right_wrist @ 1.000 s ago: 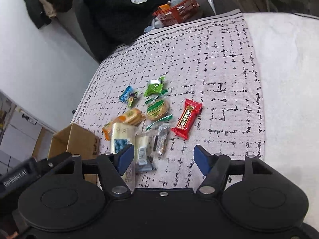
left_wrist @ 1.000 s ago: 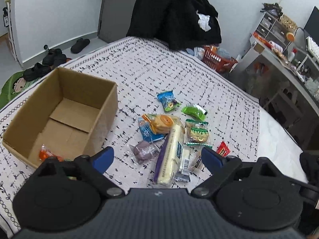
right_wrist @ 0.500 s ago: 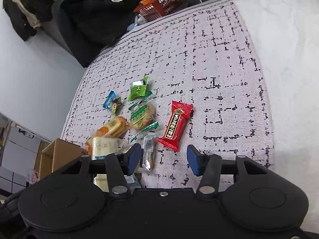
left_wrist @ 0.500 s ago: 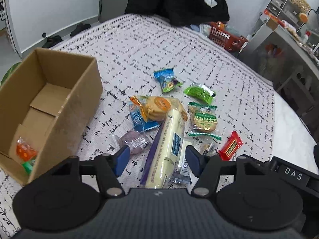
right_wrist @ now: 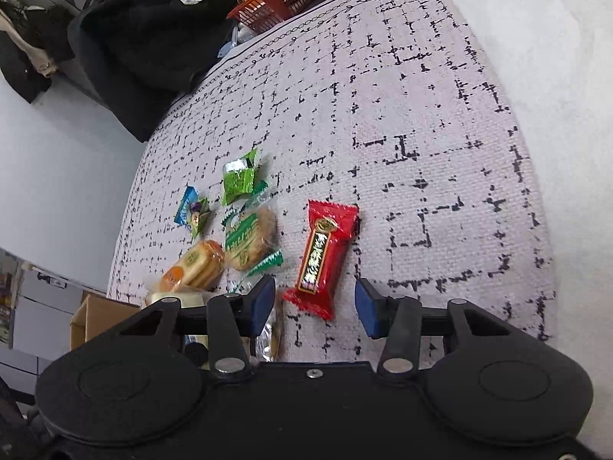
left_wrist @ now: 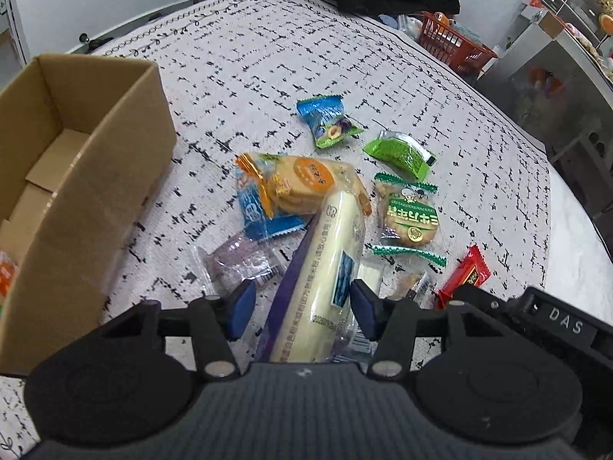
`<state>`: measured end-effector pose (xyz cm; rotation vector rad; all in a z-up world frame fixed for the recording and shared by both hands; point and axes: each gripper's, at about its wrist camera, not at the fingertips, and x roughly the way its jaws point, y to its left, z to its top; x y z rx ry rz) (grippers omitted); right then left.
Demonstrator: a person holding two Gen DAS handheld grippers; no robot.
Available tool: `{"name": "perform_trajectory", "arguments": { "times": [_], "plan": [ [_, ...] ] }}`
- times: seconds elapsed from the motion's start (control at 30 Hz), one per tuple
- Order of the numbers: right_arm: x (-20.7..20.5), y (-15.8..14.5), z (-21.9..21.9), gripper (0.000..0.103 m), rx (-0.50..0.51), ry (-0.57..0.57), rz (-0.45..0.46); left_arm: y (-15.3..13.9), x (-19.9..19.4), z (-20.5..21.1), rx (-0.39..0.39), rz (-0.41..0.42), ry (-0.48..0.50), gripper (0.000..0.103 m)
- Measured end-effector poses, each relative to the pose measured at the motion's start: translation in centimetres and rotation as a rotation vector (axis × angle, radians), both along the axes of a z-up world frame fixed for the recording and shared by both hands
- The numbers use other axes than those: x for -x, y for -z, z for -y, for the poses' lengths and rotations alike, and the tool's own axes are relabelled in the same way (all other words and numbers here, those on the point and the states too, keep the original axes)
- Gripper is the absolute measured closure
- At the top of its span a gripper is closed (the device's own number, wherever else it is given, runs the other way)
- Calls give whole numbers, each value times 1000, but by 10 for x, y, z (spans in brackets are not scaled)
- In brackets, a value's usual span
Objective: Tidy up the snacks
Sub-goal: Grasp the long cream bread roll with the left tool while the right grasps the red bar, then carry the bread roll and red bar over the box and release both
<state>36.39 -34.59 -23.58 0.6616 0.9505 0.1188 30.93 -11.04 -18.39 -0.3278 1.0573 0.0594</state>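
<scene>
Glossy plastic wrappers (left_wrist: 412,212); matt cardboard box (left_wrist: 95,191); rough woven cloth (left_wrist: 245,76).

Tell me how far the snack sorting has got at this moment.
Barely begun: the cardboard box shows only an orange packet at its edge. In hand: the left gripper, jaws just closing, straddles the long cream roll without clearly pressing it; the right gripper, also closing, frames the red bar. Left on the mat: the blue packet, green packet and several others.
</scene>
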Motion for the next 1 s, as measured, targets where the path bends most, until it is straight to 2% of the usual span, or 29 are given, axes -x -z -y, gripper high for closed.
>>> {"name": "perform_trajectory", "arguments": {
  "times": [0.07, 0.17, 0.23, 0.3, 0.37, 0.4, 0.6, 1.0],
  "plan": [
    [-3, 1, -2, 57, 12, -8, 1, 2, -1, 2, 15, -3, 5, 57],
    [-8, 1, -8, 57, 47, -21, 10, 3, -2, 4, 15, -5, -7, 59],
    [-10, 1, -10, 58, 68, -26, 16, 1, -2, 4, 29, -5, -19, 66],
    [-13, 2, -12, 65, 100, -25, 17, -2, -2, 6, 28, 7, -11, 71],
    [-14, 3, -12, 79, 132, -19, 11, -5, 0, 6, 27, 16, -8, 74],
    [-15, 3, -12, 79, 134, -20, 12, -6, 0, 6, 30, 18, -6, 75],
    [-8, -6, -15, 83, 127, -56, 17, -19, 6, -3, 36, 44, -23, 76],
    [19, -47, -35, 83, 122, -107, 99, -59, 24, -36, 41, 129, -75, 76]
  ]
}}
